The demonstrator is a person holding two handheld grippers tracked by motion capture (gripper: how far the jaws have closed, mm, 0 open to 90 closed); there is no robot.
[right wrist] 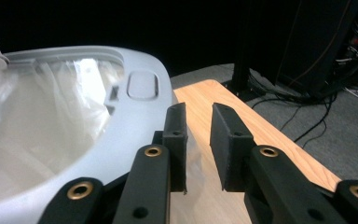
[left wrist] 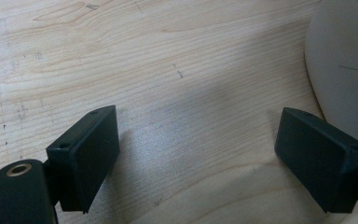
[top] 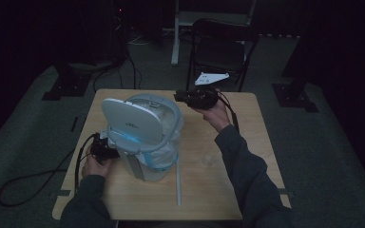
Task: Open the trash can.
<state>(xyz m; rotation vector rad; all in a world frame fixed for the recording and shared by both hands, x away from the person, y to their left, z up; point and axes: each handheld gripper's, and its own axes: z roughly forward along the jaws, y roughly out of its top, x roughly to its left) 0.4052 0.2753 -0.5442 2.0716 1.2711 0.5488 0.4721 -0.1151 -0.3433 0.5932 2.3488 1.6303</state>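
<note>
A small grey-white bin [top: 145, 142] stands on the wooden table [top: 252, 137] with its lid [top: 130, 118] raised, lined with a clear plastic bag [right wrist: 51, 121]. My right gripper [top: 183, 97] hovers at the bin's far right rim [right wrist: 137, 116]. In the right gripper view its jaws [right wrist: 199, 119] stand a narrow gap apart, with nothing firmly pinched; a faint film edge lies below them. My left gripper [top: 107, 148] rests low at the bin's left side. Its jaws [left wrist: 200, 128] are wide apart over bare wood, and the bin's pale base [left wrist: 349, 60] is just to their right.
A dark folding chair [top: 218, 47] stands behind the table. A white strip [top: 178, 183] and a small clear object [top: 209, 159] lie on the table near its front right. A black cable [top: 28, 183] loops on the floor at left. Stand bases [top: 59, 88] flank the table.
</note>
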